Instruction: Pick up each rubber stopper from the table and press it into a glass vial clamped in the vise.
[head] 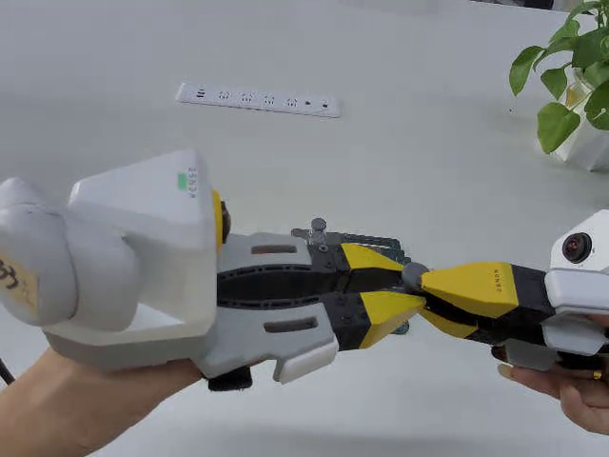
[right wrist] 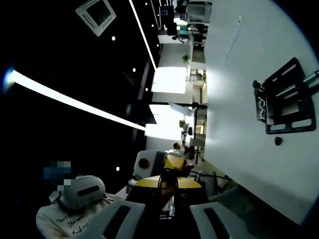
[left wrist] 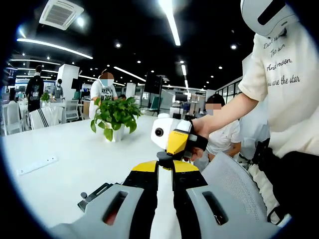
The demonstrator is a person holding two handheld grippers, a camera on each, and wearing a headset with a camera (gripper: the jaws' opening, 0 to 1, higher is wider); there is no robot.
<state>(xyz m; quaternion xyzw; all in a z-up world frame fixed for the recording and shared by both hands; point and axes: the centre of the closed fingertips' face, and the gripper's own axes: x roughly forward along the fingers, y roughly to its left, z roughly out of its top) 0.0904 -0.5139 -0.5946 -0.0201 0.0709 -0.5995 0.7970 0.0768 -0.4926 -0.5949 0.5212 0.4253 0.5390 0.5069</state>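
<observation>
**Two grippers meet tip to tip over the vise, a stopper between them**

Head view: The left gripper (head: 414, 288) reaches in from the left with its yellow-tipped jaws apart. The right gripper (head: 424, 286) comes from the right, and its jaws appear pinched together on a grey rubber stopper (head: 413, 275). The stopper is held in the air between the left gripper's spread jaws. Directly behind them, the vise (head: 366, 238) sits on the white table (head: 143, 57). No glass vial can be made out in it from here.

Left gripper view: This gripper's own jaws rise with a gap between them. The dark stopper (left wrist: 163, 156) sits at their tips, with the right gripper's yellow jaw just beyond it. The vise (left wrist: 94, 195) lies low on the left.

Right gripper view: This gripper's own jaws stand close together, with the left gripper (right wrist: 167, 167) facing them. The table appears tipped on its side. The vise (right wrist: 286, 97) is on it, with a small dark object (right wrist: 278, 141) nearby, possibly another stopper.

This looks like a hand-over or a regrip. To do it well, the receiving jaws should close squarely on the stopper's sides before the other gripper lets go. The narrow end should stay free and pointing down towards the vial.
</observation>
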